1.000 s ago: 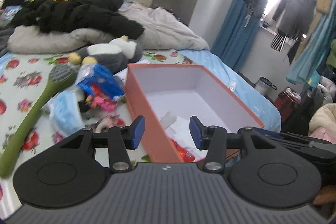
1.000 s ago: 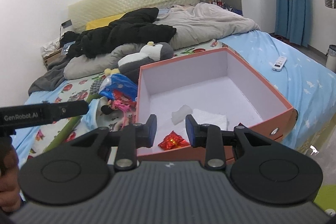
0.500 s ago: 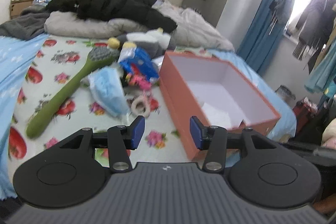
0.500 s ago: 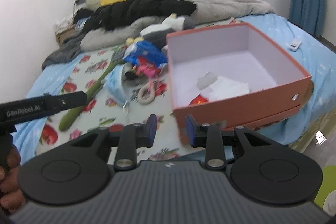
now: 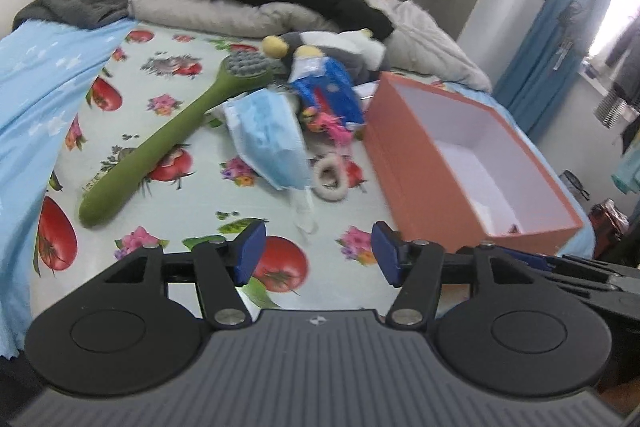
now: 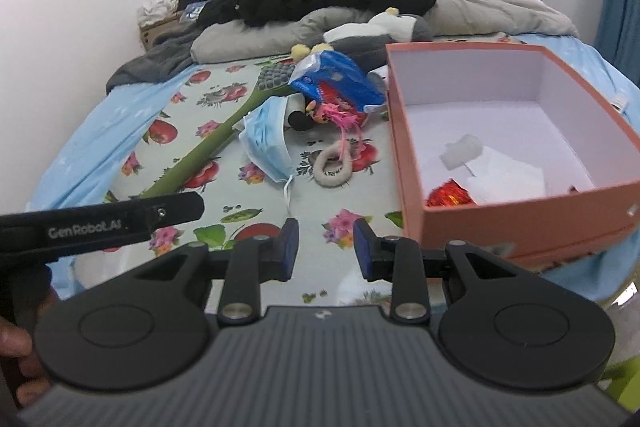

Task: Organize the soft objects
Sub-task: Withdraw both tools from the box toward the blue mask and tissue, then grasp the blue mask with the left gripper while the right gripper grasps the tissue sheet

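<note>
Now my left tool (image 5: 318, 253), its jaws just widened and empty, faces the blue face mask (image 5: 266, 141) lying limp on the bed at twelve o'clock, left of the orange box (image 5: 472, 163): light, floppy, best pinched mid-fold; my right tool (image 6: 322, 247) is narrow, empty.

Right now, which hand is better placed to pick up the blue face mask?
Left. Its tool is open, empty and lined up below the face mask; the right tool sits nearer the orange box.
</note>
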`<state>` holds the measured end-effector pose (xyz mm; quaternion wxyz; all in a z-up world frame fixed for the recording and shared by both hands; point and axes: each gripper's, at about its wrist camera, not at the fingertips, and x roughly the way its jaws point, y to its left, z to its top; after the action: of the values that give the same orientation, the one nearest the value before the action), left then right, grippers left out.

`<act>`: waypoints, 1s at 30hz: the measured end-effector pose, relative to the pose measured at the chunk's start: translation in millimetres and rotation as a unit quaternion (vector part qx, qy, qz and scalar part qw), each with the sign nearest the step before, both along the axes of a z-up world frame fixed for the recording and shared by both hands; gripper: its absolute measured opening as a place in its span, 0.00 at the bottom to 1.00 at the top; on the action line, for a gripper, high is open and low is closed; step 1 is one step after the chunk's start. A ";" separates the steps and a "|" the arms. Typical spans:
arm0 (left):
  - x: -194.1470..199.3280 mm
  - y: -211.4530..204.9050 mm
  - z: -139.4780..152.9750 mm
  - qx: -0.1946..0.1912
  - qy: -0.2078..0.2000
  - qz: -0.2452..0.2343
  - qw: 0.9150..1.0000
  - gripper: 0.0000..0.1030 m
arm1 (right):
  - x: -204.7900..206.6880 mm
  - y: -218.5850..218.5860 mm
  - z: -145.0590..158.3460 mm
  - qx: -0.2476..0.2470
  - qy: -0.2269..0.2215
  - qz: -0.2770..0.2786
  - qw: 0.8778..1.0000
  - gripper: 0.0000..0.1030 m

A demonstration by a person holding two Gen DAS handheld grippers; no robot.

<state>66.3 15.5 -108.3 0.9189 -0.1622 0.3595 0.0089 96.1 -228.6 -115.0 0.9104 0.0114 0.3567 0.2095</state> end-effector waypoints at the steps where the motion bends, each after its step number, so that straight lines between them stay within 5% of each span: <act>1: 7.1 4.8 -4.1 -0.003 0.004 0.003 1.000 0.63 | 4.1 4.6 -2.6 -0.003 0.000 0.002 1.000 0.32; 12: 99.4 54.0 -49.9 -0.040 0.036 0.027 0.998 0.68 | 74.3 60.0 -38.1 -0.035 0.004 0.030 0.999 0.32; 16: 127.4 60.2 -67.5 -0.076 0.044 0.026 0.996 0.78 | 100.8 74.5 -51.8 -0.047 0.006 0.030 0.998 0.32; 20: 150.9 63.7 -81.9 -0.110 0.053 0.024 0.992 0.79 | 127.8 86.7 -65.3 -0.059 0.020 0.024 0.998 0.54; 30: 198.9 63.2 -114.7 -0.136 0.095 0.020 0.986 0.81 | 165.1 101.9 -103.5 -0.090 0.038 0.006 0.995 0.54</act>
<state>265.2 78.7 -222.9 0.8494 -0.2913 0.4400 -0.0063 261.2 -126.7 -218.4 0.8922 -0.0644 0.4086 0.1814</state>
